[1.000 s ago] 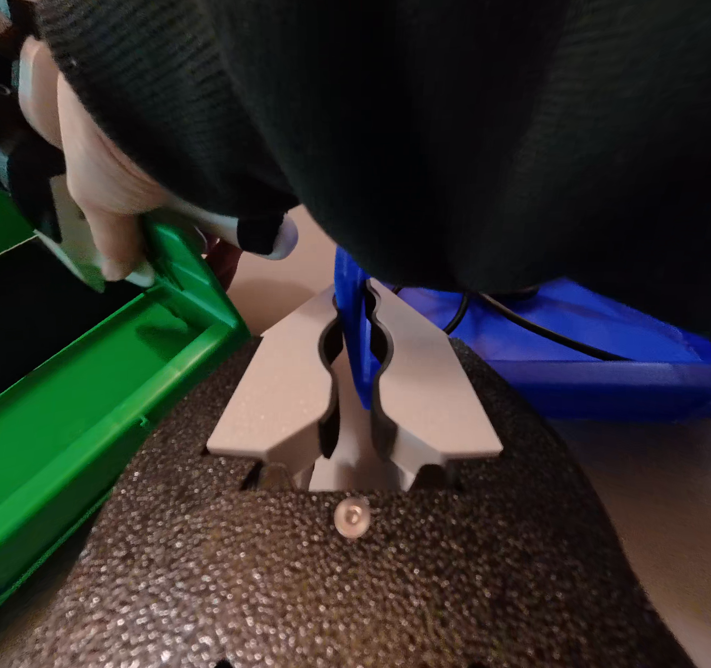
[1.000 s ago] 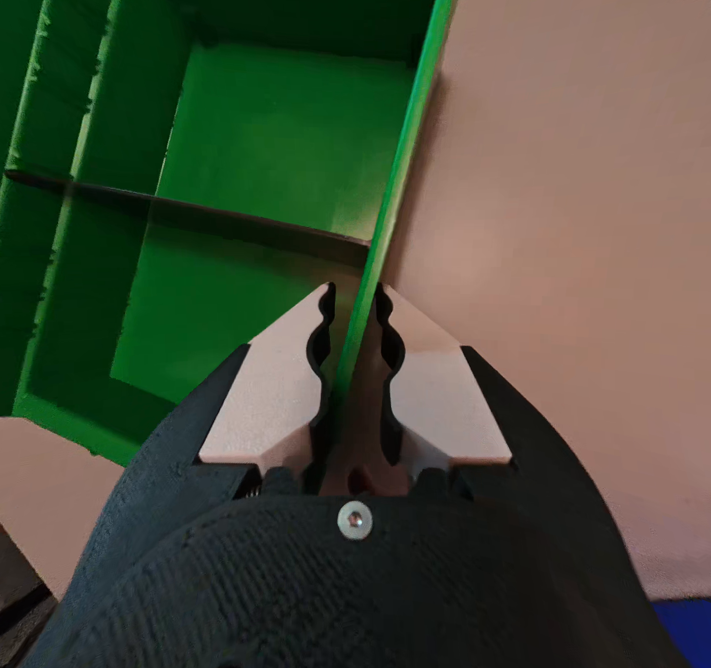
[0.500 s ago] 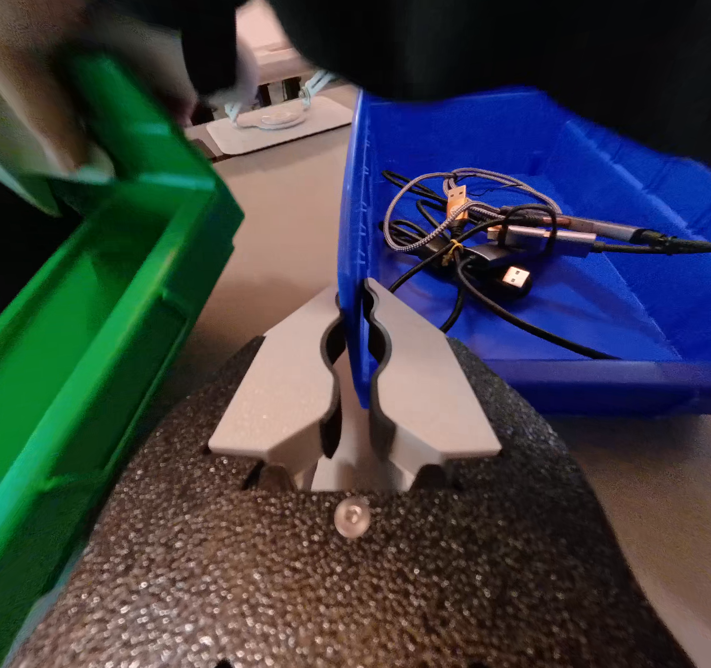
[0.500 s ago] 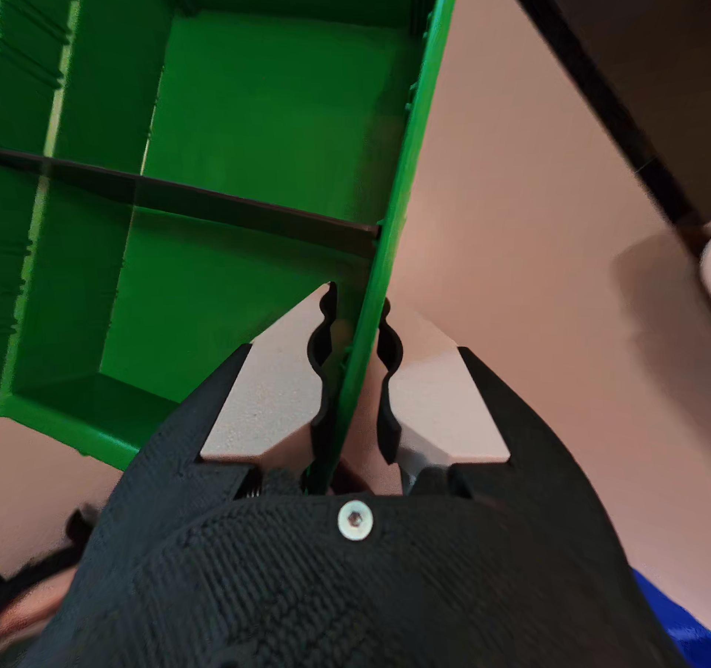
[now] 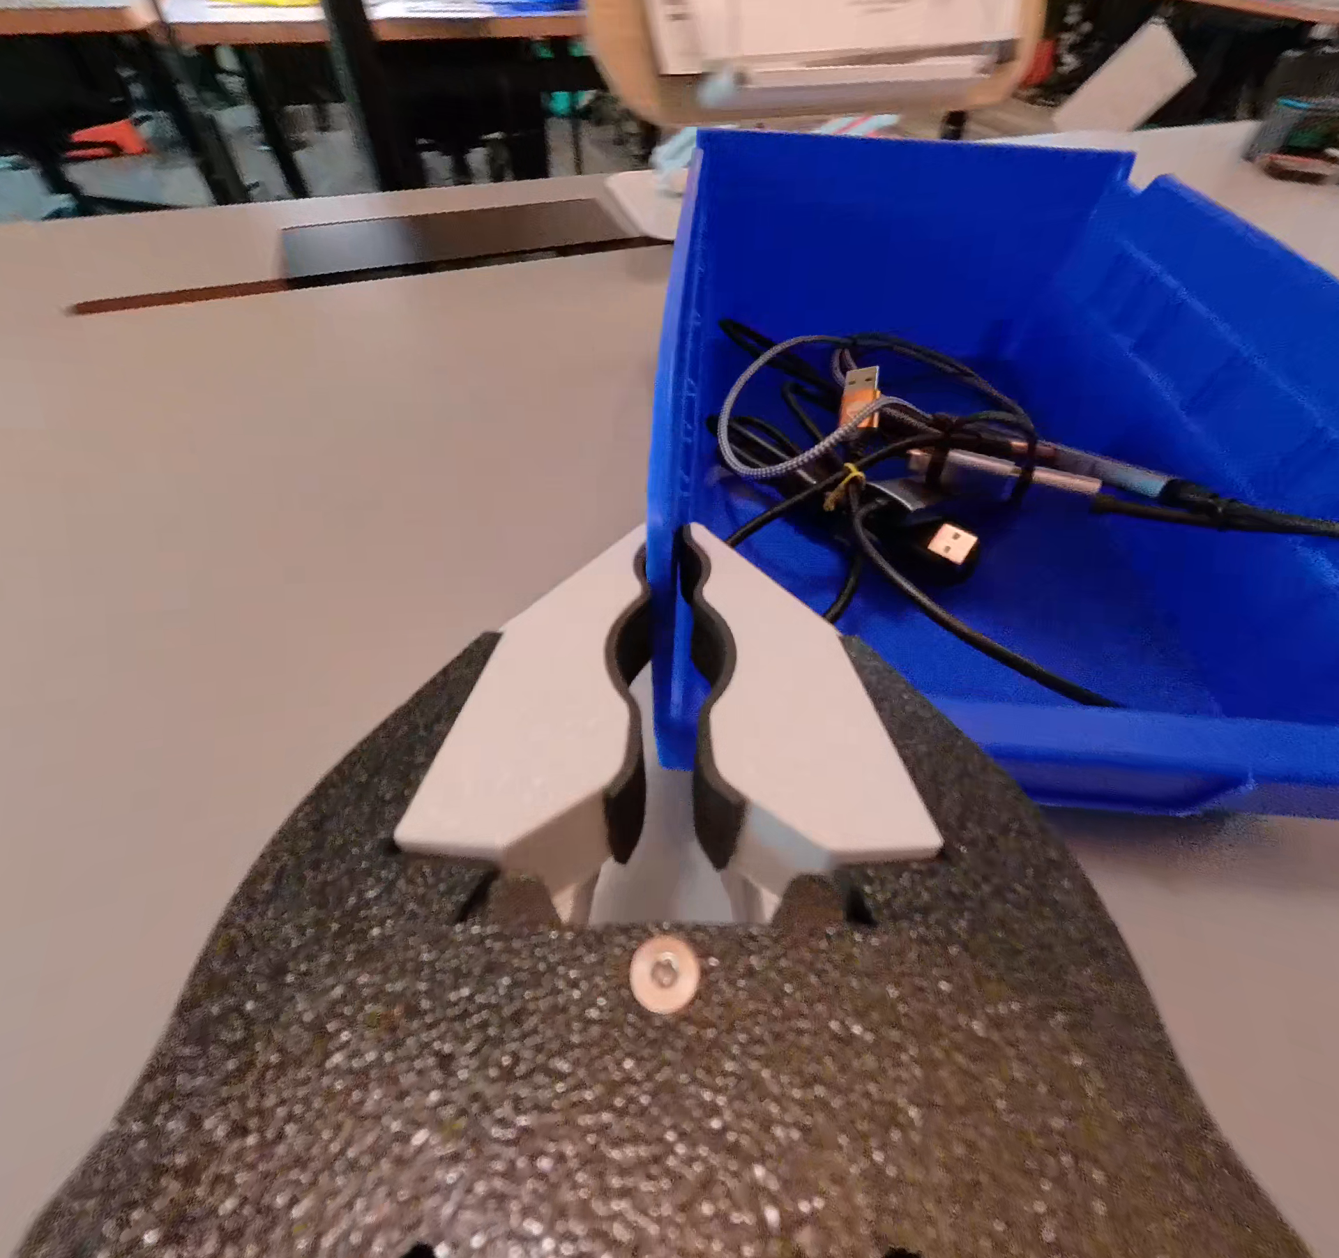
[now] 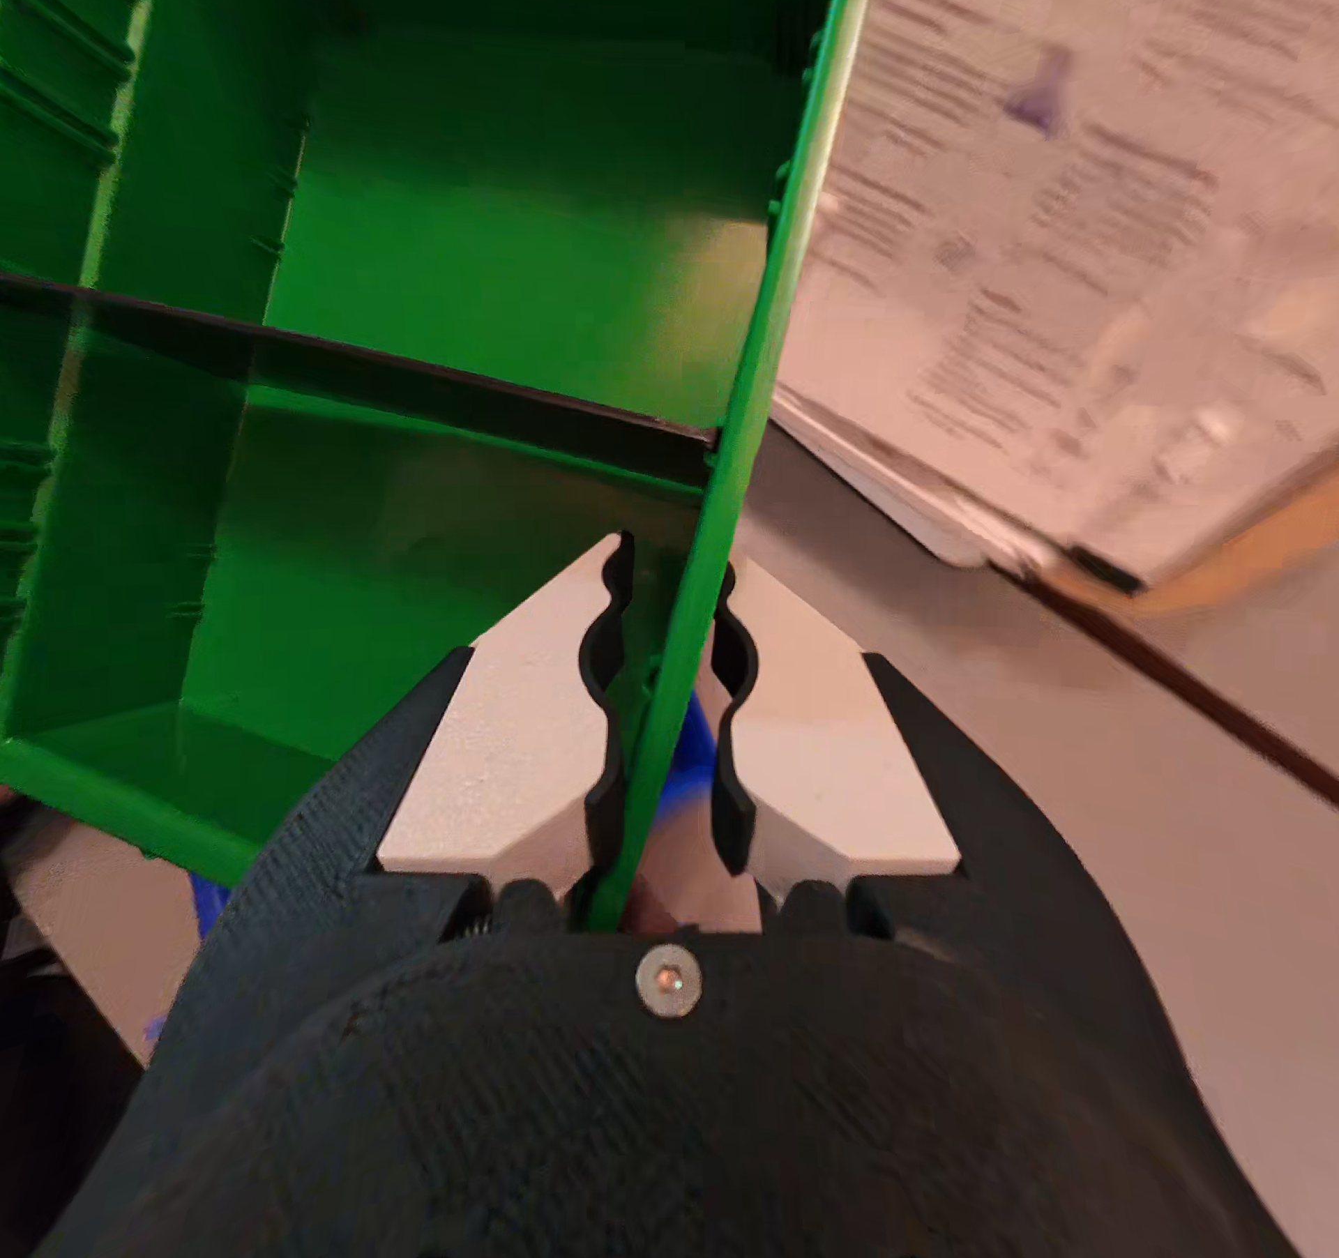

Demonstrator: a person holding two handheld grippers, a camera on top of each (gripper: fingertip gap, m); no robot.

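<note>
Blue bin (image 5: 906, 259) side wall is pinched in my left gripper (image 5: 663, 557). My right gripper (image 6: 670, 557) clamps the green bin (image 6: 449, 296) wall edge; bare worktop (image 5: 326, 462) lies leftward.

The right gripper (image 6: 666, 687), black-bodied with pale fingers, pinches the thin side wall of a green plastic bin (image 6: 732, 499) with a dark divider (image 6: 362, 368) across it. At two o'clock lies a blurred stack of printed paper (image 6: 1050, 209), apparently on a wooden board.
</note>
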